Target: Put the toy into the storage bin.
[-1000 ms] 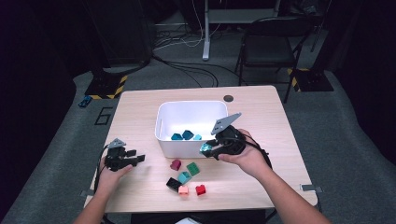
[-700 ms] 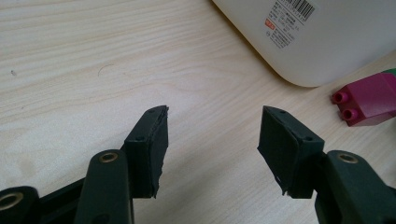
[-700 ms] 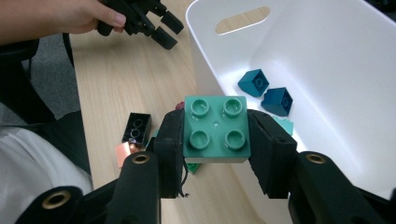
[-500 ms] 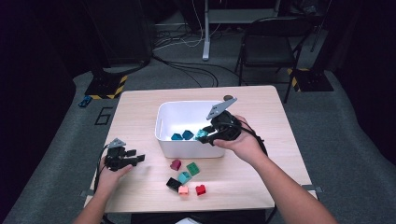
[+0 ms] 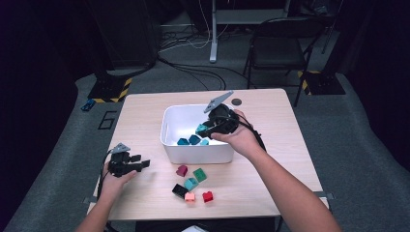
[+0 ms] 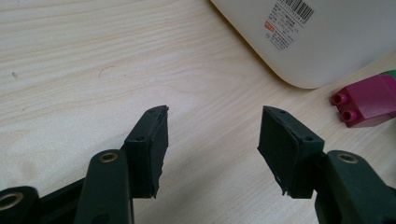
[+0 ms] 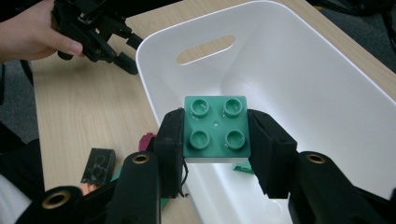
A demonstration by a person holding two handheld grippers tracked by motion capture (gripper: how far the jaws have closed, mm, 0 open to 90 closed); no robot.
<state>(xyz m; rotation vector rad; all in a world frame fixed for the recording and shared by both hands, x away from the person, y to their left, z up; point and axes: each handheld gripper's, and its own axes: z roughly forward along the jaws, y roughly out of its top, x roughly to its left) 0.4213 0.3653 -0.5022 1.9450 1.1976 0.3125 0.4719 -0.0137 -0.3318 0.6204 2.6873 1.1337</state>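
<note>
My right gripper (image 7: 215, 133) is shut on a green four-stud brick (image 7: 215, 126) and holds it above the open white bin (image 7: 159, 51). From above, that gripper (image 5: 204, 130) and its brick (image 5: 200, 128) hang over the bin's (image 5: 167, 126) right half. Several teal and blue bricks (image 5: 188, 140) lie inside. My left gripper (image 5: 141, 164) rests low at the table's left front. It (image 6: 212, 140) stands open with nothing between its fingers, aimed at the bin's wall (image 6: 327, 51) and a maroon brick (image 6: 366, 100).
Loose bricks lie in front of the bin: maroon (image 5: 182, 170), green (image 5: 199, 174), teal (image 5: 191, 183), black (image 5: 179, 190), salmon (image 5: 190, 196) and red (image 5: 207, 196). A dark disc (image 5: 236, 102) sits near the table's far edge. A chair (image 5: 280, 48) stands beyond.
My right gripper has risen from the bin's front right corner and moved back over the bin, carrying the green brick. The left gripper has stayed put.
</note>
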